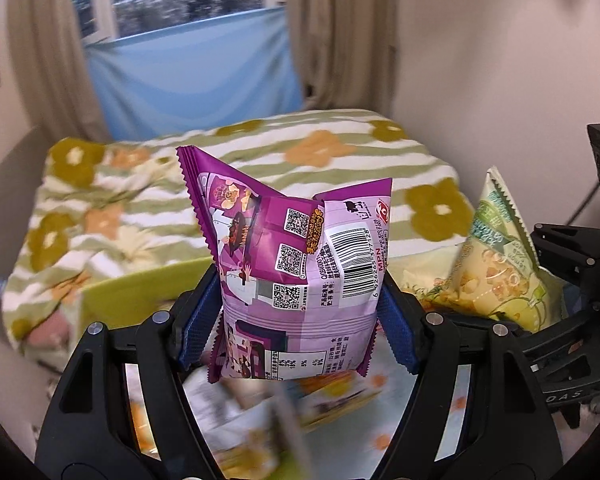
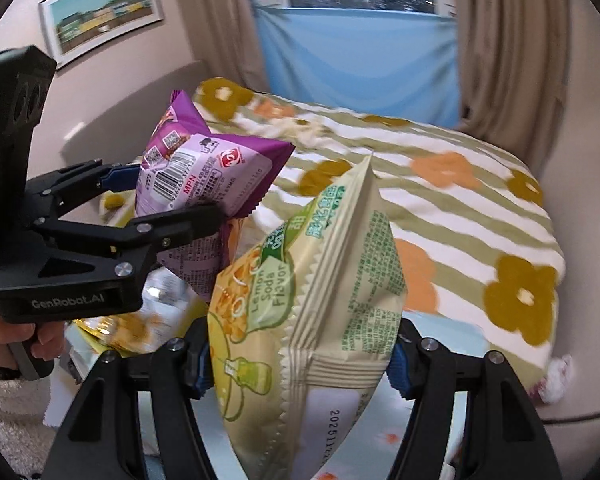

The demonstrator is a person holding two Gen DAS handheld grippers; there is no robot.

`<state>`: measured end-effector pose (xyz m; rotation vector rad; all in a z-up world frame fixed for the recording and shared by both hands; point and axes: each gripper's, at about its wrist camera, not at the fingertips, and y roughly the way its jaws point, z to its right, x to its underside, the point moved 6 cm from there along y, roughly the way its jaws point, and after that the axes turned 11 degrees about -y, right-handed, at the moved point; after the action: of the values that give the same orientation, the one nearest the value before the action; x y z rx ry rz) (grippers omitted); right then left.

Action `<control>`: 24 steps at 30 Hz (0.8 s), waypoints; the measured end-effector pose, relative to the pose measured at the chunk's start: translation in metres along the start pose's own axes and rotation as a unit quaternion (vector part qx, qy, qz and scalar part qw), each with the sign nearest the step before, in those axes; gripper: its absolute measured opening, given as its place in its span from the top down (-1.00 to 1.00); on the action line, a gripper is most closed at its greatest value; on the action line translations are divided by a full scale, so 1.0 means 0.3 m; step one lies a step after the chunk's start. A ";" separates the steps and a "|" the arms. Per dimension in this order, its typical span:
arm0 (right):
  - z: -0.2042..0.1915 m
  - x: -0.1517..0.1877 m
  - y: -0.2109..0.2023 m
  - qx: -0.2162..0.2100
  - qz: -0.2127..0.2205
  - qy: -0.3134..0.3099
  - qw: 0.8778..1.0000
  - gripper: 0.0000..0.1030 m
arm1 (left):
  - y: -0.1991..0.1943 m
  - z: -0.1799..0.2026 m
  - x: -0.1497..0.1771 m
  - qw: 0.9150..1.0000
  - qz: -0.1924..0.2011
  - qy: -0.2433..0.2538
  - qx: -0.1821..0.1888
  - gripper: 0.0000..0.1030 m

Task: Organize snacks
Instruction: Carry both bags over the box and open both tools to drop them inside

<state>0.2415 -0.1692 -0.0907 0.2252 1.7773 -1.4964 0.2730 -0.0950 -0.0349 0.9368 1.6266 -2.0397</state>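
My left gripper [image 1: 298, 312] is shut on a purple snack bag [image 1: 296, 256], its blue pads [image 1: 198, 328] pressing both sides; the bag stands upright with its barcode side toward the camera. The right wrist view shows the same purple bag [image 2: 204, 184] in the left gripper [image 2: 168, 196] at the left, raised over the bed. A pale yellow-green lemon soda snack bag [image 2: 308, 304] is clamped between the blue pads of my right gripper [image 2: 300, 364]. That yellow-green bag [image 1: 496, 264] also appears at the right edge of the left wrist view, beside the black right gripper body.
A bed with a green-striped flower blanket [image 1: 260, 168] fills the middle ground, a lime-green box edge [image 1: 140, 292] in front of it. More snack packets [image 1: 260, 420] lie blurred below. A blue cloth [image 2: 360, 52], curtains, a window and a framed picture [image 2: 100, 20] are behind. A hand [image 2: 8, 340] holds the left gripper's handle.
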 end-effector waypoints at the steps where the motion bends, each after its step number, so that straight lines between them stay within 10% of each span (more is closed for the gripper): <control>1: -0.037 -0.022 0.016 -0.006 0.002 -0.005 1.000 -0.20 | -0.016 -0.046 0.004 1.000 0.002 -0.006 -0.009 -0.37; 15: -0.348 -0.156 0.283 -0.060 -0.024 -0.004 0.998 -0.20 | -0.051 -0.574 0.188 0.992 -0.046 -0.083 -0.089 -0.40; 19: -0.366 -0.160 0.312 -0.059 -0.033 0.001 0.998 -0.20 | -0.033 -0.622 0.244 0.989 -0.061 -0.104 -0.087 -1.00; 24: -0.372 -0.170 0.335 -0.053 -0.038 0.004 0.998 -0.20 | -0.027 -0.645 0.282 0.988 -0.072 -0.109 -0.088 -0.99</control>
<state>0.2852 -0.0228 -0.1336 0.1115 1.8841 -1.4497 0.2594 0.1021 -0.1097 0.5298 1.7609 -1.9702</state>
